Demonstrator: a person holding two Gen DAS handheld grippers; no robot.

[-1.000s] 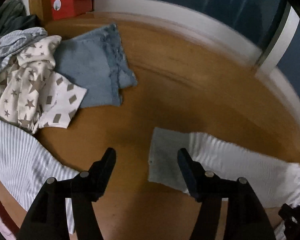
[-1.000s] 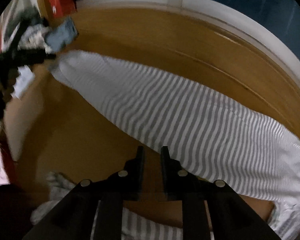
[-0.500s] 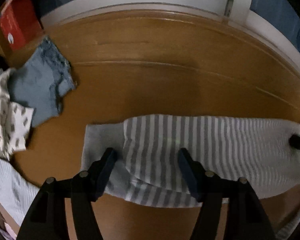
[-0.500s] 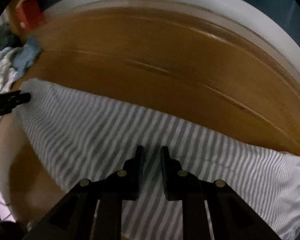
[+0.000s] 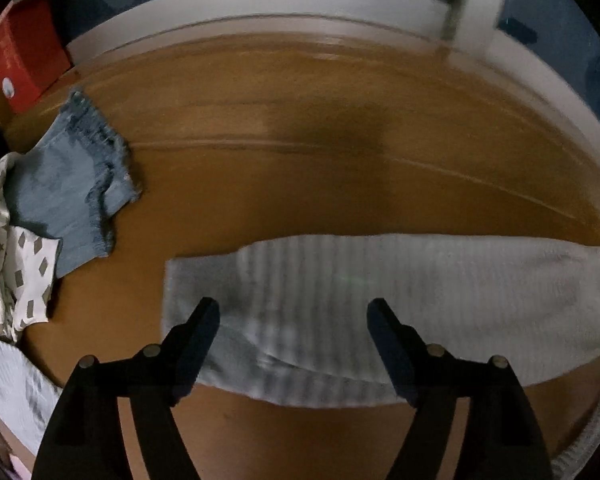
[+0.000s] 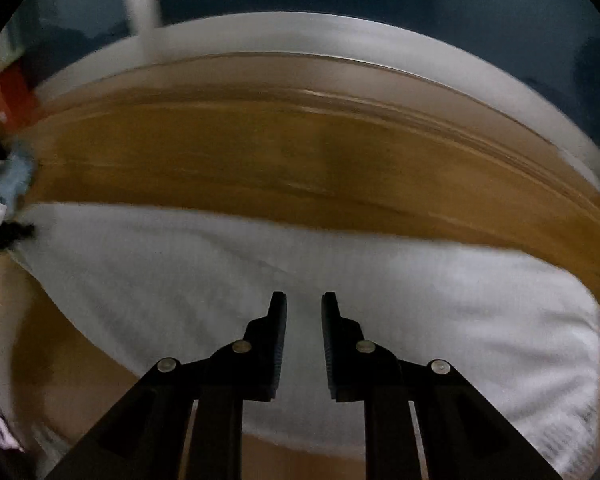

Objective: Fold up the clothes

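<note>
A grey-and-white striped garment (image 5: 420, 280) lies folded in a long band across the wooden table (image 5: 300, 140). My left gripper (image 5: 292, 306) hovers over its left end, jaws wide and still opening, with no cloth pinched between the fingers. In the right wrist view the same garment (image 6: 420, 300) shows blurred and pale. My right gripper (image 6: 304, 298) hangs over its middle with a narrow gap between the jaws and nothing in it.
Frayed denim shorts (image 5: 68, 184) and a star-patterned cloth (image 5: 0, 248) are piled at the table's left. A red box (image 5: 24, 60) stands at the back left corner. Another striped cloth (image 5: 8, 380) hangs at the near left edge. A white window sill (image 5: 260, 4) runs behind.
The left gripper moved over the striped garment's left end and its jaws spread wider. The right gripper swept along the garment toward its middle, keeping the same narrow gap.
</note>
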